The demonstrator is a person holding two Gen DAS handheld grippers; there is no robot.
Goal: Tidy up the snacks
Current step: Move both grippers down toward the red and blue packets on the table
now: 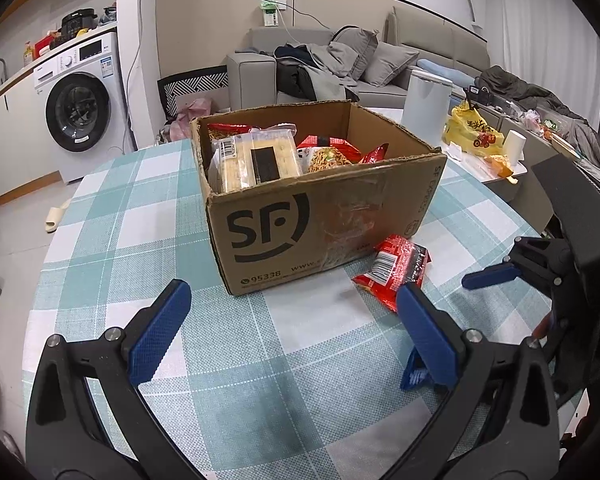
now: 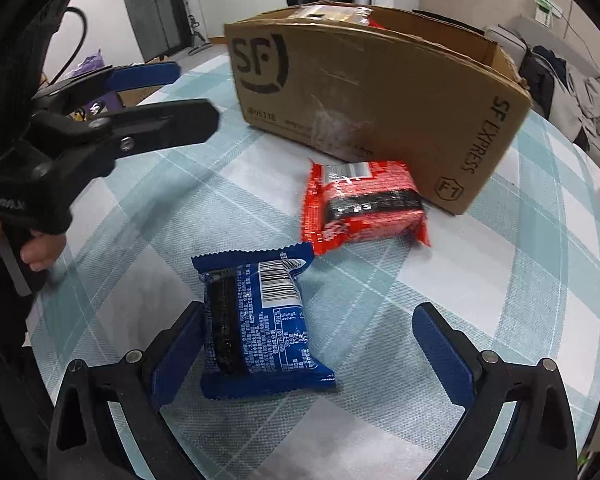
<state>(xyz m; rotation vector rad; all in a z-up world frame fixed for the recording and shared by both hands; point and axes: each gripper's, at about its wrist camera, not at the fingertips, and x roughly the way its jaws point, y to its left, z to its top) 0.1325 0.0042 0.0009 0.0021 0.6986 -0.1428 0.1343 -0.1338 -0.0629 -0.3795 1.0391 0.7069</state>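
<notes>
White washing machine (image 1: 77,110) under counter, grey sofa (image 1: 320,68) with cushions, pale tiled floor (image 1: 16,236)
</notes>
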